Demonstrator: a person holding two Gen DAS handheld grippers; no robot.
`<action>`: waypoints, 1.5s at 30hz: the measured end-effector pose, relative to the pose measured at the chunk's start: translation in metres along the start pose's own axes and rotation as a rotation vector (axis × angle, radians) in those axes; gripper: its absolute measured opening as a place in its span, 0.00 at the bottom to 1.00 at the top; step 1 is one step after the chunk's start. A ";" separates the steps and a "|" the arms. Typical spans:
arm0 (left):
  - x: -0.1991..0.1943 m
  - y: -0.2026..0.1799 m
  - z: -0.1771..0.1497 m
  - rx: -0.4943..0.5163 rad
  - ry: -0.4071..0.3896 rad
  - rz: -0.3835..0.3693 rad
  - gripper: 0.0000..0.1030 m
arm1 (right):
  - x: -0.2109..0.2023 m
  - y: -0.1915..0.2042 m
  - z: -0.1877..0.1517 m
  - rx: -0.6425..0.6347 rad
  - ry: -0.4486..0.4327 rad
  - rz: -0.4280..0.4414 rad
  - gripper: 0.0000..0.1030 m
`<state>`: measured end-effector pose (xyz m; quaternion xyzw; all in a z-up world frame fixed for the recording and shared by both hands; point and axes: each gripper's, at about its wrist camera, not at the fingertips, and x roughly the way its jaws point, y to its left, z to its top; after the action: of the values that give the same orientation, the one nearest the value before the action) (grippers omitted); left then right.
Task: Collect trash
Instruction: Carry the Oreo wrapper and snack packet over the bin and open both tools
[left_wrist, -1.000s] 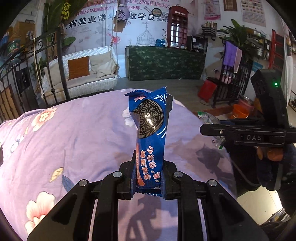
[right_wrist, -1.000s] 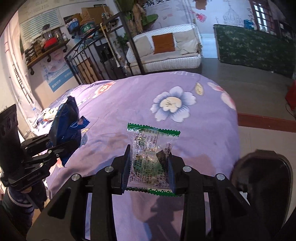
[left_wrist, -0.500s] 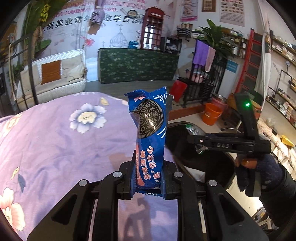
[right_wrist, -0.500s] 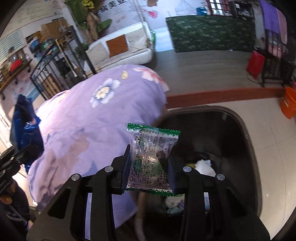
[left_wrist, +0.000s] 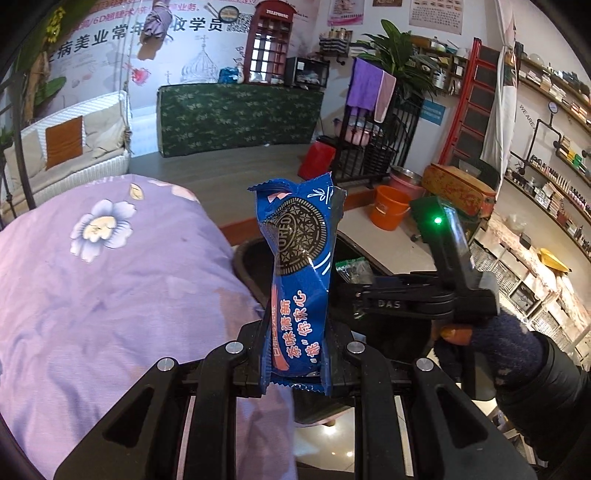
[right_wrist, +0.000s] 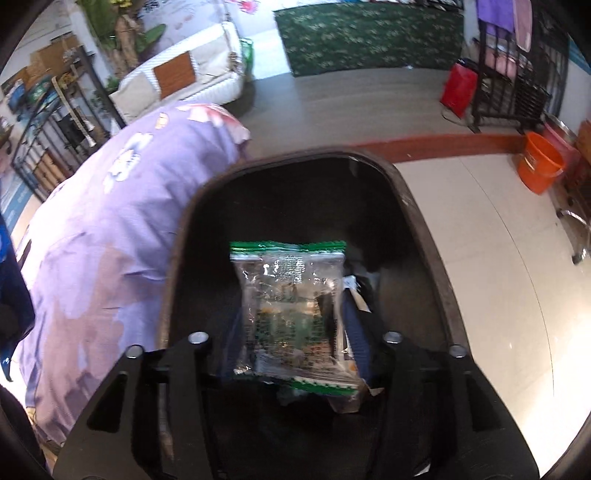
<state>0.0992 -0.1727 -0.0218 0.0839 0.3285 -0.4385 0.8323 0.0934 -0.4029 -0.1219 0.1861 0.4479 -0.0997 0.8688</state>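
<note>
My left gripper (left_wrist: 295, 332) is shut on a blue Oreo wrapper (left_wrist: 301, 266), which stands upright between its fingers beside the black trash bin (left_wrist: 251, 254). My right gripper (right_wrist: 291, 332) hangs over the mouth of the bin (right_wrist: 417, 206). Its fingers have spread, and a clear green-edged snack packet (right_wrist: 291, 306) sits loosely between them, blurred. From the left wrist view this packet (left_wrist: 351, 268) shows at the tip of the right gripper (left_wrist: 354, 291), held by a dark gloved hand (left_wrist: 506, 343). Other scraps lie at the bin's bottom.
A purple flowered bedspread (left_wrist: 110, 295) borders the bin on the left (right_wrist: 103, 229). An orange bucket (left_wrist: 389, 210) stands on the pale tiled floor beyond the bin (right_wrist: 539, 162). A black metal rack and shelves line the right wall.
Both grippers swung right, from over the bedspread to the bin. The right gripper's fingers have parted and the green packet now sits loose between them. The left still grips the Oreo wrapper.
</note>
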 end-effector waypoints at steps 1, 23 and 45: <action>0.002 -0.001 -0.001 0.000 0.005 -0.004 0.19 | 0.002 -0.005 -0.001 0.013 0.003 -0.006 0.56; 0.082 -0.054 -0.003 0.036 0.165 -0.086 0.19 | -0.063 -0.067 0.007 0.145 -0.215 -0.087 0.66; 0.120 -0.083 -0.009 0.120 0.226 -0.093 0.75 | -0.074 -0.092 0.005 0.205 -0.238 -0.122 0.68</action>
<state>0.0777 -0.3003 -0.0906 0.1672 0.3970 -0.4831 0.7623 0.0230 -0.4877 -0.0807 0.2331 0.3399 -0.2185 0.8846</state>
